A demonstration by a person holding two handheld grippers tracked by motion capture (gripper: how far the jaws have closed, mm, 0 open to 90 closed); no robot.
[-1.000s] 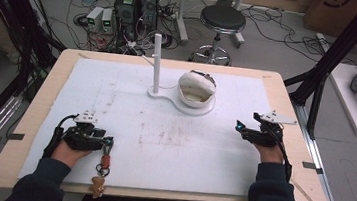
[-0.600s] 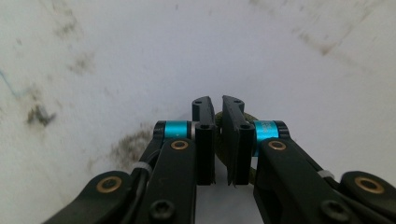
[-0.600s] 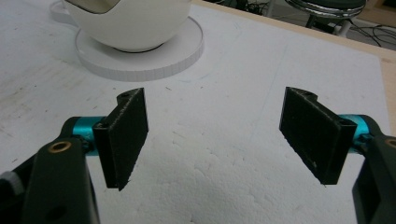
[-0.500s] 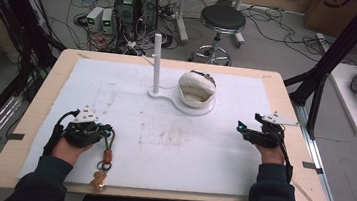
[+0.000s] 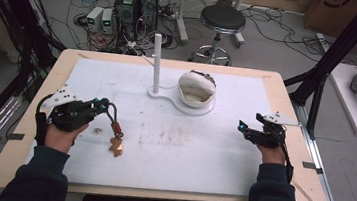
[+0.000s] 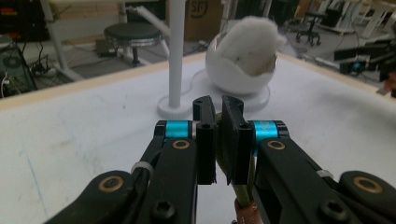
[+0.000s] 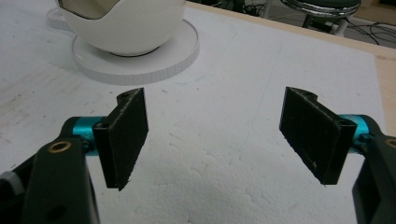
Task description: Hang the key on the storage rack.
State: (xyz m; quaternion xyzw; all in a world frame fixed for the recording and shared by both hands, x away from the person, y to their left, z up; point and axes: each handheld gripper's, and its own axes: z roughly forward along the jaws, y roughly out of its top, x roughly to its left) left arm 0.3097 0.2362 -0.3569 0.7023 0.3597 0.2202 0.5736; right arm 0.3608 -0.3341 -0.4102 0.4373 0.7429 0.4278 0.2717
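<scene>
My left gripper (image 5: 102, 104) is lifted above the left side of the white mat, shut on an olive cord (image 5: 111, 115). The cord loops down past a red-brown sleeve (image 5: 116, 125) to a tan charm (image 5: 117, 147) near the mat; I cannot tell whether the charm touches it. In the left gripper view the cord (image 6: 239, 185) is pinched between the closed jaws of the gripper (image 6: 218, 105). My right gripper (image 5: 242, 129) rests low at the right, open and holding nothing, and its own view shows the gripper (image 7: 217, 100) with jaws wide apart.
A white stand with an upright pole (image 5: 157, 60) and an egg-shaped bowl (image 5: 196, 88) sits at the back middle of the mat (image 5: 201, 153). A small brown scrap (image 5: 97, 130) lies near my left hand. Faint brown stains (image 5: 170, 137) mark the mat's middle.
My left gripper closed on the cord and rose, pulling the charm up and away from the front edge. The right gripper has stayed where it was.
</scene>
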